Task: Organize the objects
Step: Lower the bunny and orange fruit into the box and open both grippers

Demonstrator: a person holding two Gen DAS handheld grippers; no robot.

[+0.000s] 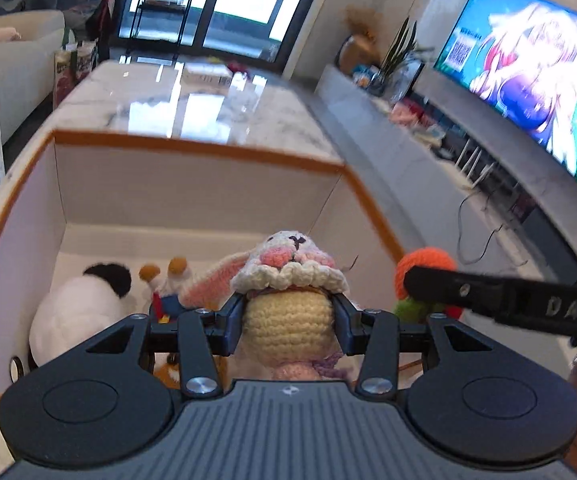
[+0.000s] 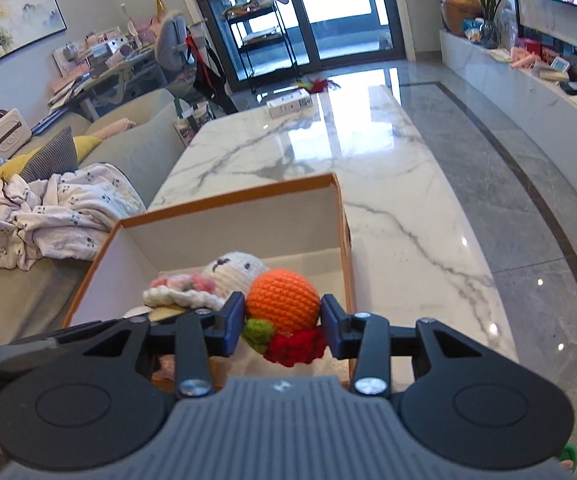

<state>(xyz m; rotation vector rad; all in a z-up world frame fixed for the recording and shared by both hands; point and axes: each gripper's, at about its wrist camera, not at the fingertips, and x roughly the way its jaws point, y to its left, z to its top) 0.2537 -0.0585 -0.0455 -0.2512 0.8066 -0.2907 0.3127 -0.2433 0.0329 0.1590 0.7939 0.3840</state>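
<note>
Two toys held: your left tongs [image 1: 288, 312] clamp the crochet bunny doll [image 1: 288, 284], right tongs [image 2: 283, 322] clamp the crochet orange [image 2: 282, 300], both over the box [image 2: 224, 200] (on desk). Next, I'd say: lower & release inside.

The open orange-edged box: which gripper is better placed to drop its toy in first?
Left. The left gripper holds the crocheted bunny doll over the box interior; the right gripper holds the orange crocheted ball nearer the box's right wall.
</note>
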